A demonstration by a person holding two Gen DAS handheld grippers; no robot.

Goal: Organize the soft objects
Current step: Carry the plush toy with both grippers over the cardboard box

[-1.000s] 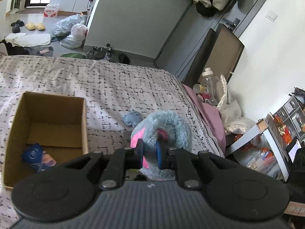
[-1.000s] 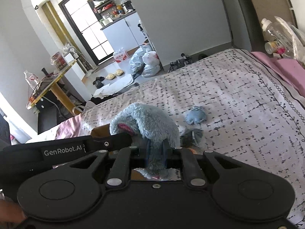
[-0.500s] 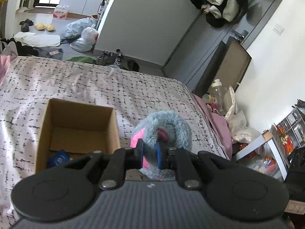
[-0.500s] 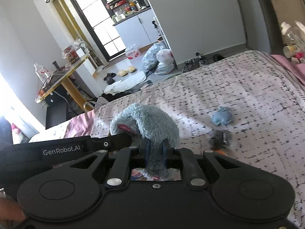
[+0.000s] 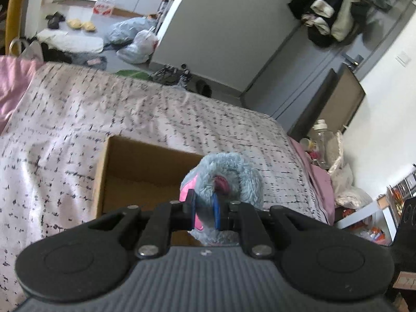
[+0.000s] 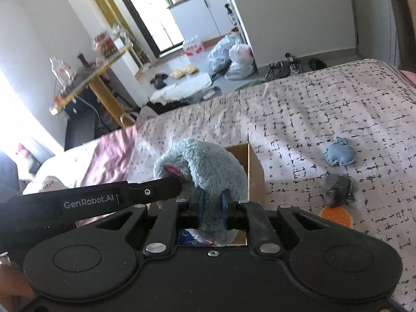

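A fluffy grey-blue plush toy [image 5: 228, 171] with pink parts hangs between both grippers. My left gripper [image 5: 205, 210] is shut on its lower end. My right gripper [image 6: 212, 206] is shut on another part of the same plush toy [image 6: 205, 161]. The toy sits over the open cardboard box [image 5: 135, 161] that rests on the bed; the box [image 6: 253, 166] shows just behind the toy in the right wrist view. The left gripper's black arm [image 6: 104, 197] crosses the right wrist view from the left. A small blue fabric pouch [image 6: 339, 153] and a dark bundle [image 6: 339, 189] lie on the bedspread to the right.
An orange round pad [image 6: 336, 215] lies by the dark bundle. The patterned bedspread [image 5: 182, 119] covers the bed, with a pink sheet [image 5: 319, 182] at its right edge. Bags [image 5: 135, 41] and shoes litter the floor beyond. A bottle [image 5: 321, 135] stands by the bedside.
Both grippers carried the plush toy sideways across the bed until it hangs over the cardboard box. The blue pouch and dark bundle now lie farther right in the right wrist view.
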